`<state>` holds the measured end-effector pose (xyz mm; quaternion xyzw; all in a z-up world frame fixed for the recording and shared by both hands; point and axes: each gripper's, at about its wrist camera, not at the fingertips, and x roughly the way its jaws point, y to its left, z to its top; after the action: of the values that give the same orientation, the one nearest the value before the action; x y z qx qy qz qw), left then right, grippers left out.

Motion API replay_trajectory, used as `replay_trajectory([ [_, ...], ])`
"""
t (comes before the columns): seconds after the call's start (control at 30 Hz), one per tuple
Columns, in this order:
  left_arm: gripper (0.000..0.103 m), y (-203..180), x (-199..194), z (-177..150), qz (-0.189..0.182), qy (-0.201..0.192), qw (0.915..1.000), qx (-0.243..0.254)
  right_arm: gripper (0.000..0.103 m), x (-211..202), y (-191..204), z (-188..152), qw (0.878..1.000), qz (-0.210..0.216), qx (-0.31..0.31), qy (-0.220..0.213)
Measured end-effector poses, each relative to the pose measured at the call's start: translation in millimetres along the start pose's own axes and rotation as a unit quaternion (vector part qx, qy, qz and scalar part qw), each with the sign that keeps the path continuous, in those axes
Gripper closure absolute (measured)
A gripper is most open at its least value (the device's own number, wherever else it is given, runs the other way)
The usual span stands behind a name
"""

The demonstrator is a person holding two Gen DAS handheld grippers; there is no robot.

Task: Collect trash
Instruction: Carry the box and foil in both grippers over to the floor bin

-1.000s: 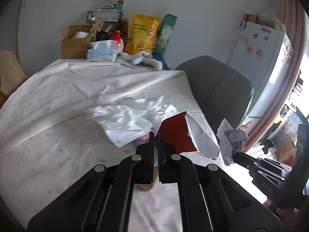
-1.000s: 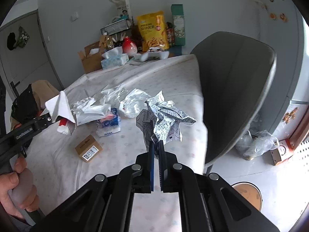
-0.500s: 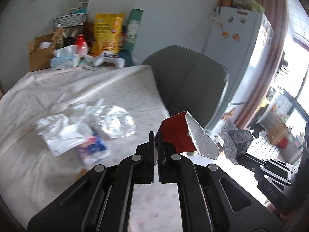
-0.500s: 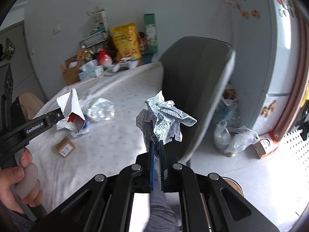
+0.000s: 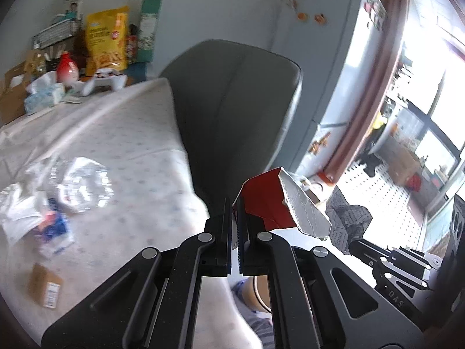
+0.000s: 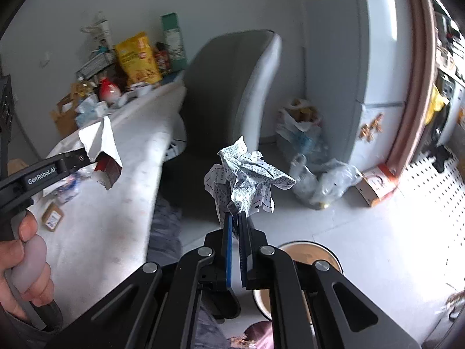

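My left gripper is shut on a torn red carton with a silver inside, held in the air past the table's right edge; it also shows in the right wrist view. My right gripper is shut on a crumpled printed paper, held above the floor; the paper also shows in the left wrist view. A round tan bin stands on the floor just below the right gripper, partly hidden by it. Clear plastic wrap, a blue packet and a small cardboard box lie on the table.
A grey chair stands at the table's right side. A fridge and plastic bags on the floor are beyond it. Boxes, a yellow snack bag and tissues crowd the table's far end.
Both grippers have swung right, away from the table and toward the floor, each still holding its trash. The tan bin has come into the right wrist view.
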<state>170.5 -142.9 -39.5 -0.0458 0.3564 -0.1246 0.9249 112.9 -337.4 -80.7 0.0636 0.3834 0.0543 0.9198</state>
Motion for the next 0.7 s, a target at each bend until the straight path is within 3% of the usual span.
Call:
replay_trajectory([
  [0.5,0.099,-59.1,62.5,-11.5,-0.025,0.059,0.997,0.043,0.093,40.9,-78.5,-36.0,0.995,-0.031,0.08,0.048],
  [0.53,0.099,-60.9,66.6,-12.7,-0.025,0.064,0.9966,0.045,0.091,43.7,-80.6,-37.5,0.995,-0.031,0.084,0.052],
  [0.6,0.099,-63.9,71.7,-14.8,-0.026,0.07,0.9961,0.046,0.072,48.7,-88.1,-42.0,0.993,-0.036,0.095,0.056],
  [0.63,0.099,-65.3,74.5,-15.6,-0.027,0.073,0.9959,0.047,0.054,49.5,-91.3,-43.3,0.993,-0.038,0.098,0.056],
  [0.7,0.099,-68.8,78.2,-17.6,-0.027,0.077,0.9954,0.05,0.053,48.9,-97.2,-45.0,0.993,-0.045,0.101,0.049],
])
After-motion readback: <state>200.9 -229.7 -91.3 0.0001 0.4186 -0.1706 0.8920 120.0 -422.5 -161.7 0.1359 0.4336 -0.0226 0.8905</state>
